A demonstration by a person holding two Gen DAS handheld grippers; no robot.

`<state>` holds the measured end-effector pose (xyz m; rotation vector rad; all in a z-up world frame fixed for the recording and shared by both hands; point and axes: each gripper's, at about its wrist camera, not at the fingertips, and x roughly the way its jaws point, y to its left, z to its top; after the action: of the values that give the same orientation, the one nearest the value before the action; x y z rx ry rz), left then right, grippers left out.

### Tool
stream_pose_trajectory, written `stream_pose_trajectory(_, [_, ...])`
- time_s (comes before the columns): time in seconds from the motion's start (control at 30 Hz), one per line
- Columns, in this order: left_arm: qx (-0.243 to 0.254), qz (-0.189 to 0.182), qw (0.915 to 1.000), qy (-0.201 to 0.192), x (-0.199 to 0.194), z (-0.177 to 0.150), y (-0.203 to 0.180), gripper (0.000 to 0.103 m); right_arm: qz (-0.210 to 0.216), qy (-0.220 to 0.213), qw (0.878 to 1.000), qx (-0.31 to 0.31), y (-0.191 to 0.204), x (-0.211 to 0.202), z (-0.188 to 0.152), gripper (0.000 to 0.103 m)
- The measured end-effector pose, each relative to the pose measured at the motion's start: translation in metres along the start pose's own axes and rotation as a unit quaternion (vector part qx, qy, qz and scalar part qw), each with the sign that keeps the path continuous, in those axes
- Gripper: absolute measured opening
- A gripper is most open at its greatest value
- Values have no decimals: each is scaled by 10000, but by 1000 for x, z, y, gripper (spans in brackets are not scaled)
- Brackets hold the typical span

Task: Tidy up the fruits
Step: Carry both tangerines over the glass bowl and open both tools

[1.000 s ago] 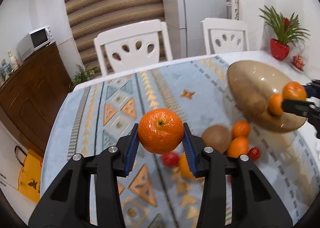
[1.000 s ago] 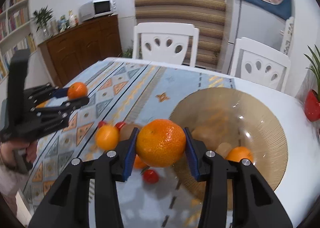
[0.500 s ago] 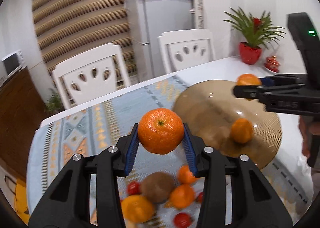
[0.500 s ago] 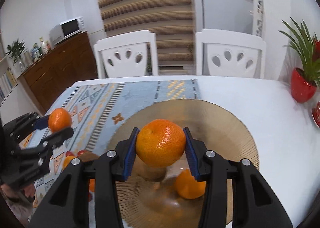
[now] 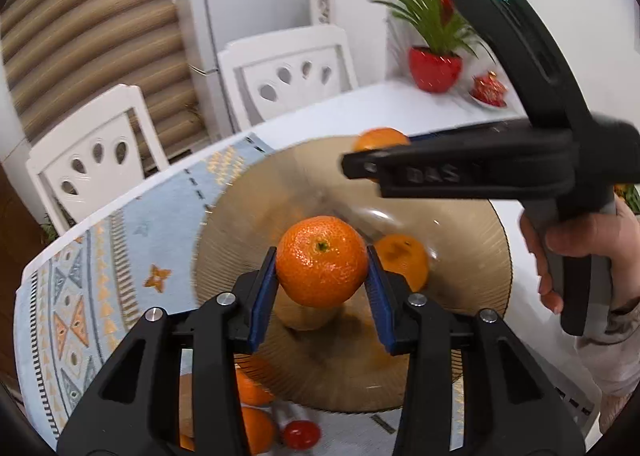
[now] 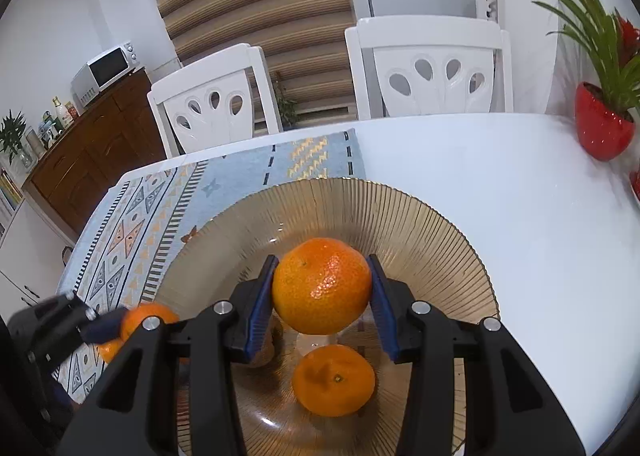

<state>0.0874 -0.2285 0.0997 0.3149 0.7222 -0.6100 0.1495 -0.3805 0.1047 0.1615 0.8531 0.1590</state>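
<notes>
One orange point(image 6: 334, 380) sits loose in the ribbed amber bowl point(image 6: 420, 224) on the table point(image 6: 500, 184), stem end up. Left claw point(image 5: 322, 280) clamps an orange point(image 5: 322, 261) between its blue pads above the bowl, stem scar facing the camera. Right claw point(image 6: 322, 298) squeezes another orange point(image 6: 322, 286) over the bowl's middle; more fruit point(image 5: 256, 422) lies outside the rim.

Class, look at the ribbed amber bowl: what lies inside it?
One loose orange rests in the bowl. A brownish fruit beside it is mostly covered by the right claw, so its kind is unclear.
</notes>
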Motion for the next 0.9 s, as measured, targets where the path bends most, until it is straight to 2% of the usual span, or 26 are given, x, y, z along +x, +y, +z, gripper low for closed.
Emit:
stream_pose_trajectory(0.4, [165, -118, 9996, 218, 12, -5, -9, 41, 151, 134, 9998, 22, 7, 15, -3, 43])
stream_pose_trajectory(0.53, [16, -256, 9992, 300, 16, -4, -6, 45, 199, 176, 9996, 100, 7, 17, -4, 46])
stream_pose_trajectory(0.57, [-49, -271, 9991, 332, 18, -3, -4, 64, 230, 152, 9995, 128, 6, 16, -4, 62])
stream_pose_trajectory(0.6, [-86, -176, 9991, 387, 19, -3, -2, 88, 247, 137, 9995, 144, 5, 15, -3, 93])
stream_pose_trajectory(0.63, [-61, -77, 9991, 409, 18, -3, -2, 93, 228, 93, 9996, 156, 4, 14, -2, 98])
stream_pose_trajectory(0.73, [105, 120, 9985, 517, 17, -5, -4, 100, 27, 101, 9999, 127, 4, 11, -2, 98])
stream_pose_trajectory(0.9, [-12, 246, 9977, 626, 15, -8, 4, 100, 43, 144, 9995, 278, 3, 7, -4, 98])
